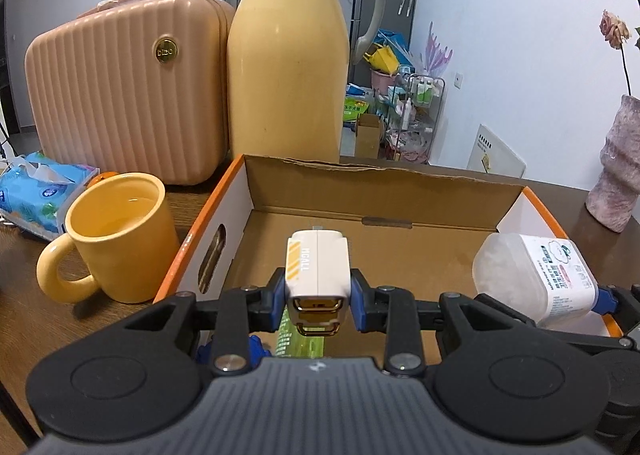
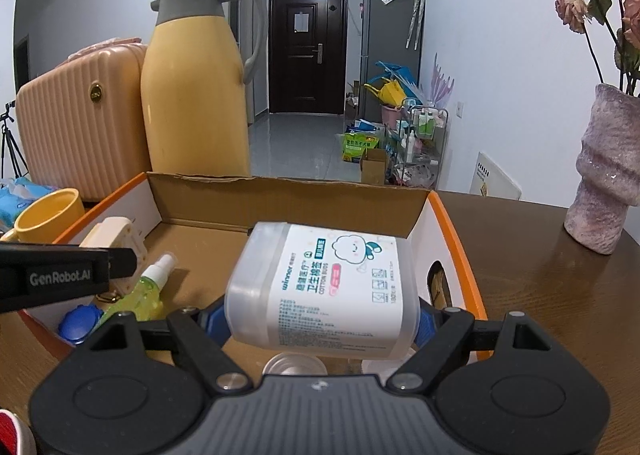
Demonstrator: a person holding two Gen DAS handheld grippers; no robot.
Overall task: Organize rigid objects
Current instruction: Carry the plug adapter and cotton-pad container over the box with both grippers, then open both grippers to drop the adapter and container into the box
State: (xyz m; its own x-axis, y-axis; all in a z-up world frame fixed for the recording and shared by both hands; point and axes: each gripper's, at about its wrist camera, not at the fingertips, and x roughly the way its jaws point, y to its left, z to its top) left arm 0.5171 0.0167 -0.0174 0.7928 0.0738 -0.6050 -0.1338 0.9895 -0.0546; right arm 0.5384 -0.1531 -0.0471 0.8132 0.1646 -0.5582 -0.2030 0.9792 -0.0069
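The white charger [image 1: 318,269], marked "HIGALL", sits clamped in the narrowly closed left gripper [image 1: 318,297] over the cardboard box [image 1: 384,191]. The right gripper [image 2: 322,321], jaws wide, grips the "winner" cotton-bud tub [image 2: 324,291] above the same box. A green spray bottle [image 2: 150,291] and blue lid [image 2: 78,323] already lie inside; both held items await placing.

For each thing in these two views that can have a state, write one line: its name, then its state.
Left tongs: shut on the white charger.
Right tongs: gripping the cotton swab box.
Cardboard box: open.
Yellow mug: upright.
Thermos jug: upright, lid on.
Spray bottle: lying down.
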